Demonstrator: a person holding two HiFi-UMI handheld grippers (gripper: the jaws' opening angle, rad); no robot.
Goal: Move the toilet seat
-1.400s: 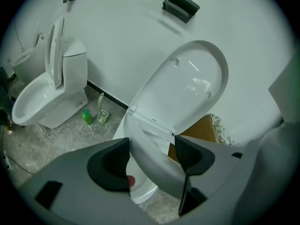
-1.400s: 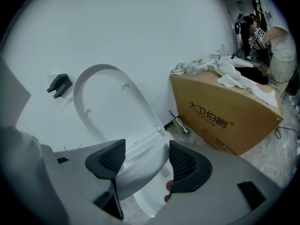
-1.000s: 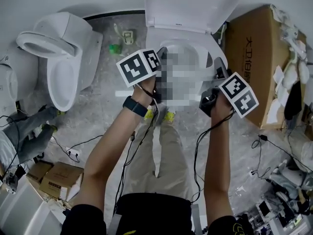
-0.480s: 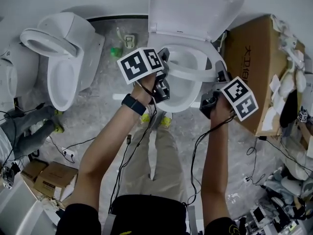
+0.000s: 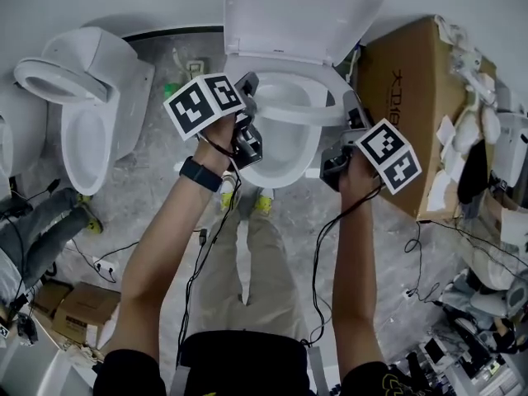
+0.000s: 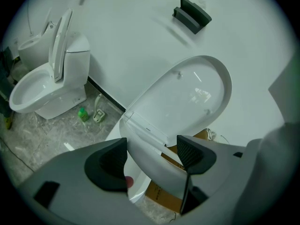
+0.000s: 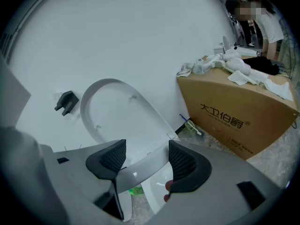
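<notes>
Sanitary-ware workroom or storeroom, not a fitted bathroom.

Told by the middle toilet (image 5: 305, 15), lid up, standing loose against a plain white wall (image 6: 140, 32) on a bare, grey marbled floor (image 5: 157, 188). Left of it, a second toilet (image 5: 91, 97) set down at a different angle. Just right of it, a large printed cardboard box (image 5: 404, 97) heaped with white rags (image 5: 462, 56). In front of it and to the left, small cartons (image 5: 78, 304) and loose cables (image 5: 124, 254) trailing over the floor. Behind it to the left, a green bottle (image 5: 172, 90) by the foot of the wall. Above it on the wall, a black bracket (image 6: 191, 14). Beyond the box, other people (image 7: 267, 18) in the background.
</notes>
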